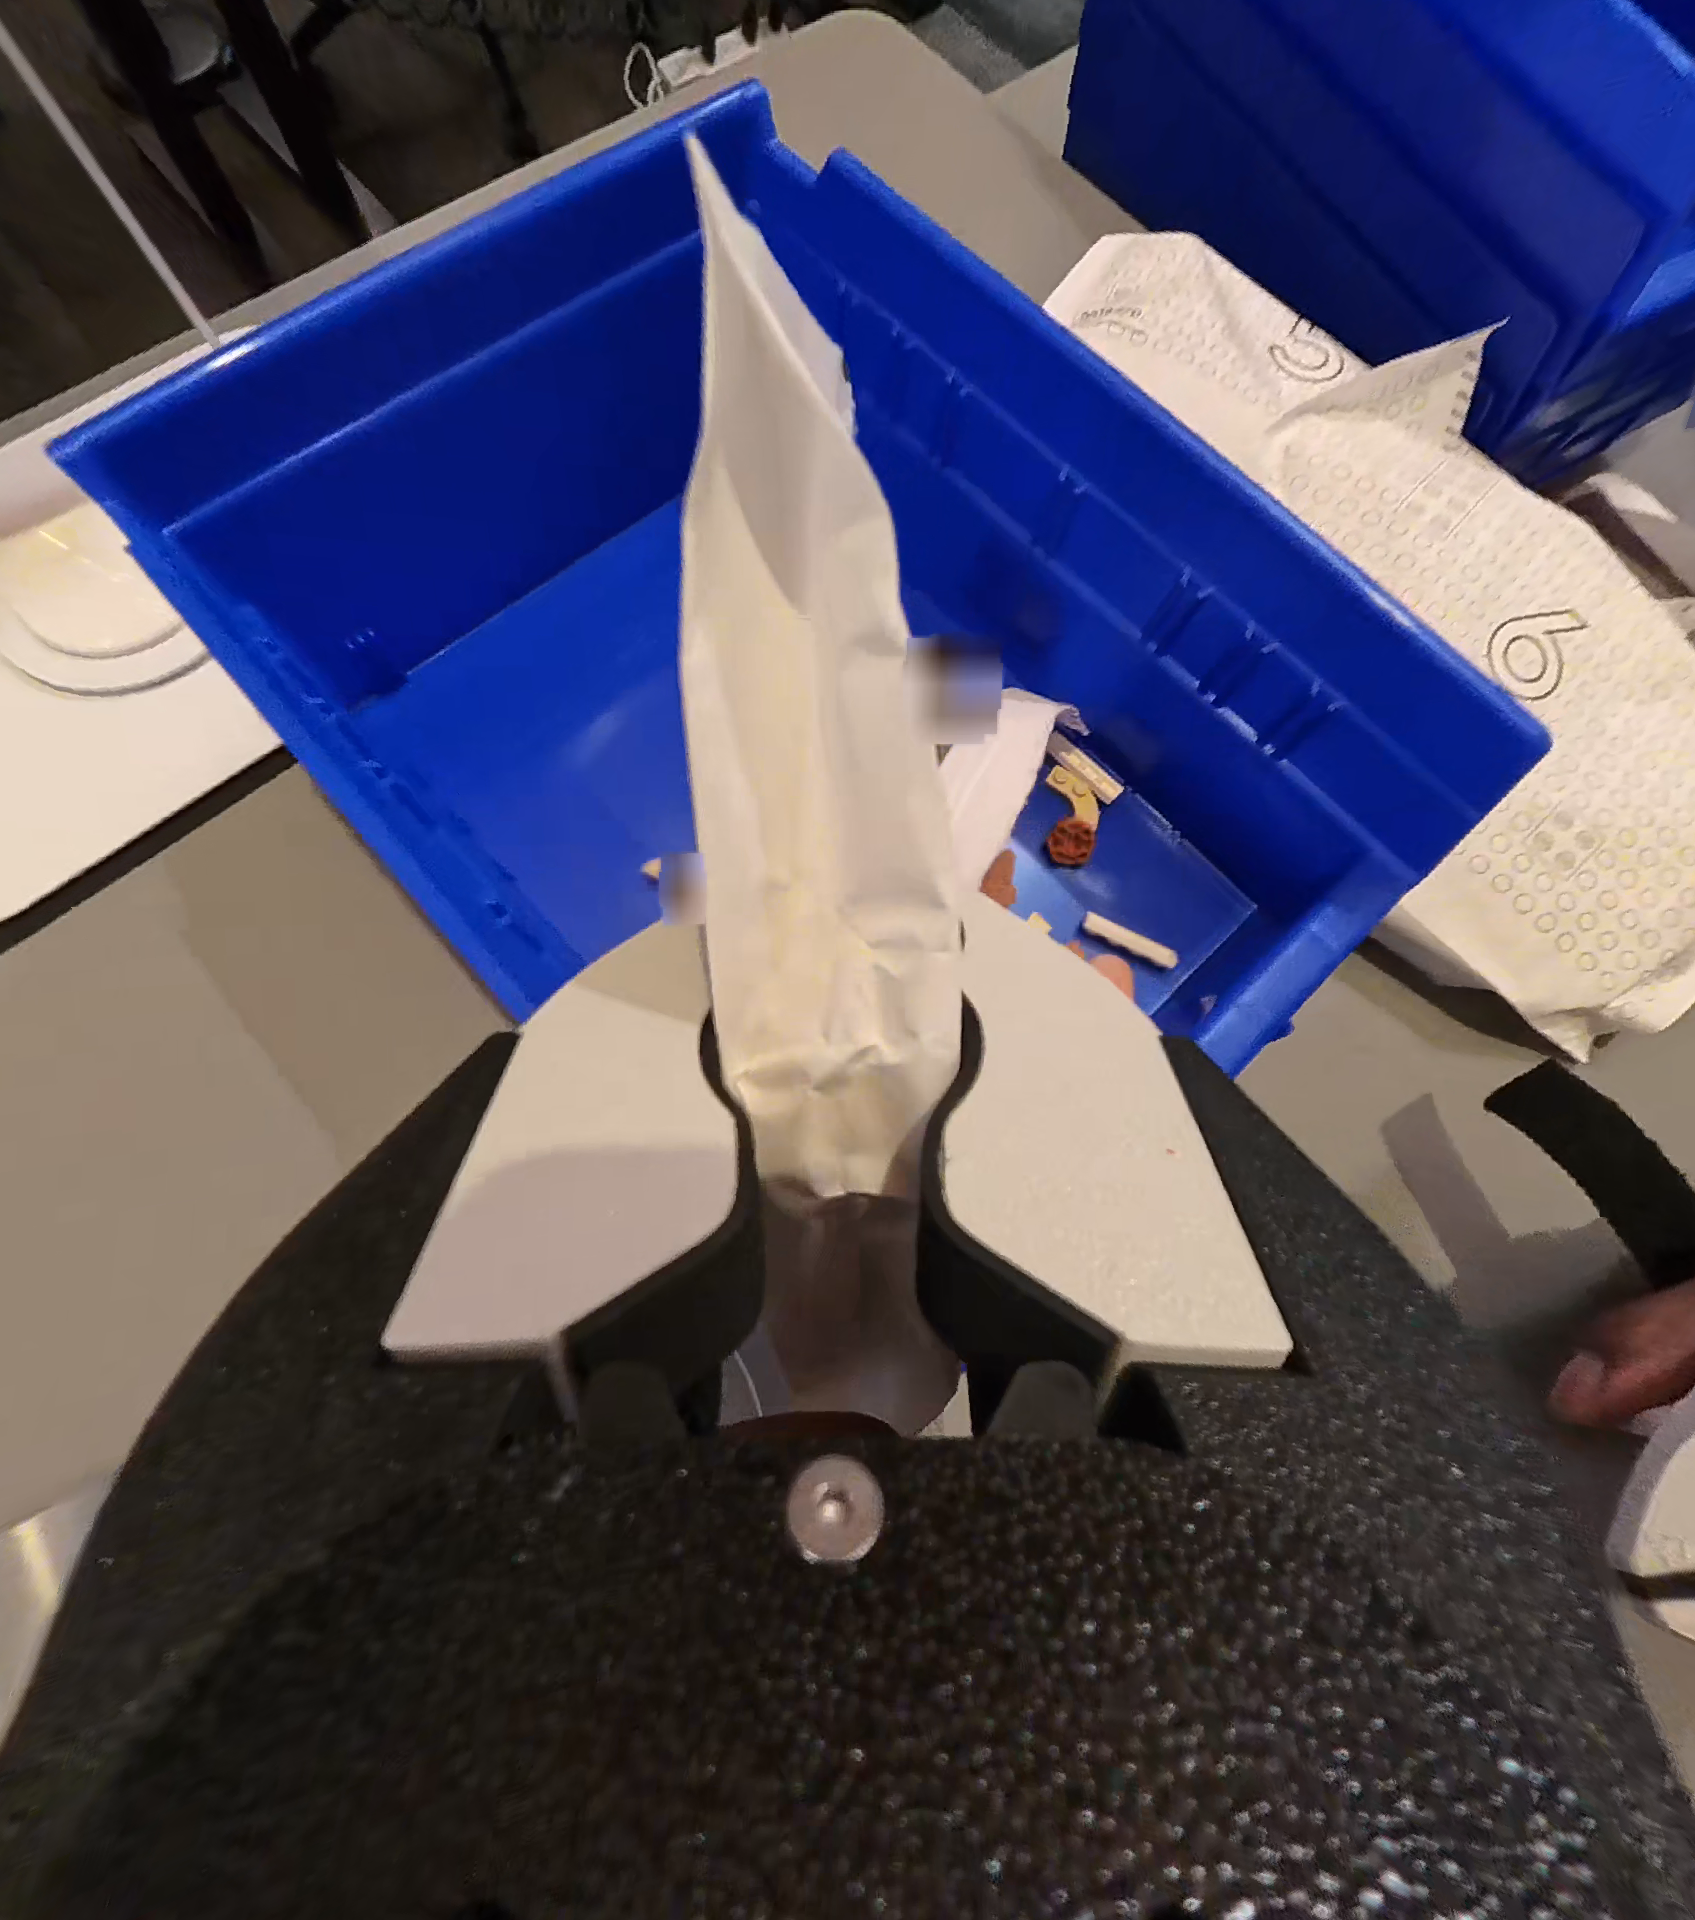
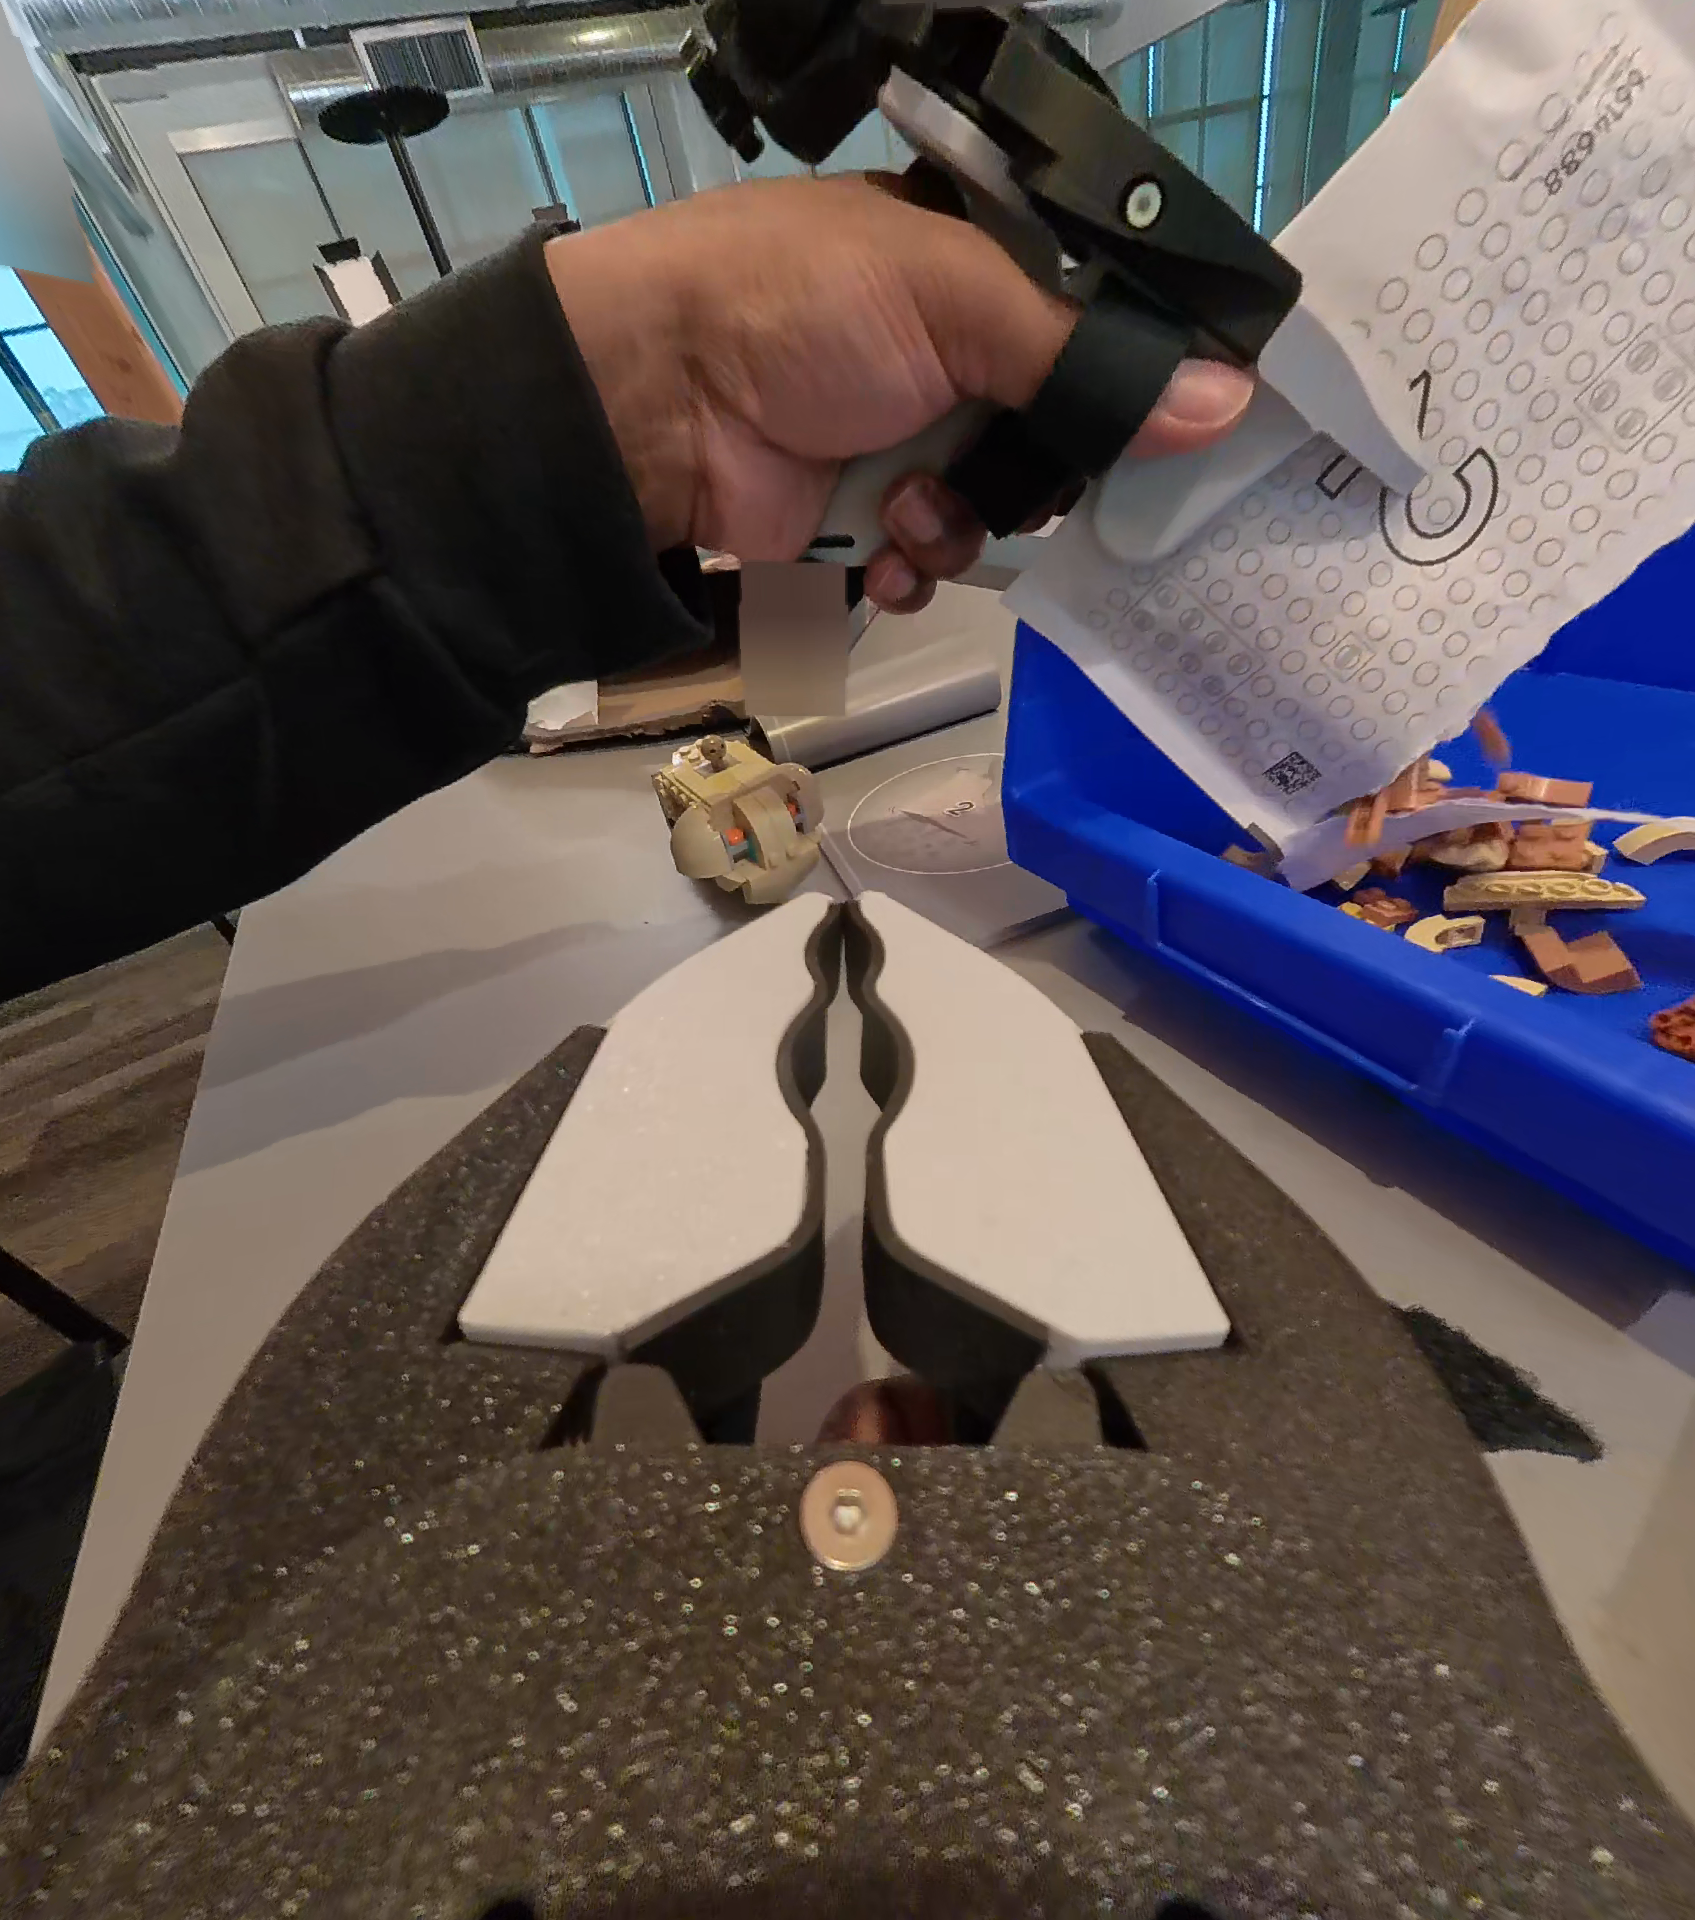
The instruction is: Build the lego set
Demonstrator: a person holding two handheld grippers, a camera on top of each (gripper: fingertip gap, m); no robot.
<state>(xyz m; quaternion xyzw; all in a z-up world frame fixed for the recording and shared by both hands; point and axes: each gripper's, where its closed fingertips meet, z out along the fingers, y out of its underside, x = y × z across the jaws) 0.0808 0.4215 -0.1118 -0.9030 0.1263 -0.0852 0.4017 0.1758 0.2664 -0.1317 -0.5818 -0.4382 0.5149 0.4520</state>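
Right gripper [image 2: 848,906] closed and bare above grey table [image 2: 386,987]; left gripper [image 2: 1238,457] tips white paper bag [image 2: 1508,499], bricks [image 2: 1539,883] spilling into blue bin [image 2: 1342,997]

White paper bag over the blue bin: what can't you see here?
- Inside the white paper bag: left wrist view, its own walls hide it.
- Blue plastic bin: right wrist view, cut off by the right edge.
- Falling brown toy bricks: blurred by motion.
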